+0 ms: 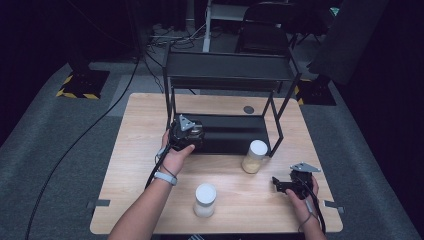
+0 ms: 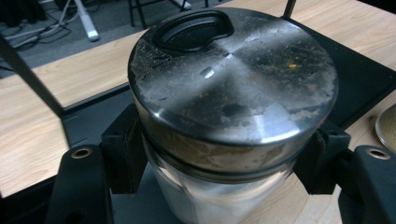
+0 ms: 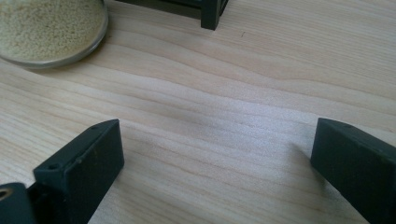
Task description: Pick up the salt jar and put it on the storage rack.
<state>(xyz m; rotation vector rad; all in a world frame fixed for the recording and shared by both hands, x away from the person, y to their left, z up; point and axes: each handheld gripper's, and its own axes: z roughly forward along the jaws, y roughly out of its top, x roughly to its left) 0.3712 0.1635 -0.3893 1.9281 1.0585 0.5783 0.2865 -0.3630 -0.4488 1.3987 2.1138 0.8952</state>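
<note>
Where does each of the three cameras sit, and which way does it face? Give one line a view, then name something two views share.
High view: above the person's side, looking forward and down on the table and black rack; both forearms and hands show.
Left gripper view: rides the left claw, looking along its jaws, shut on a metal-lidded jar at the rack's lower shelf.
Right gripper view: rides the right claw, low over bare wood, jaws apart.
Shared: the grain jar by the rack's leg, in the high and right gripper views.

Jar (image 2: 224,186) base below picture edge
</note>
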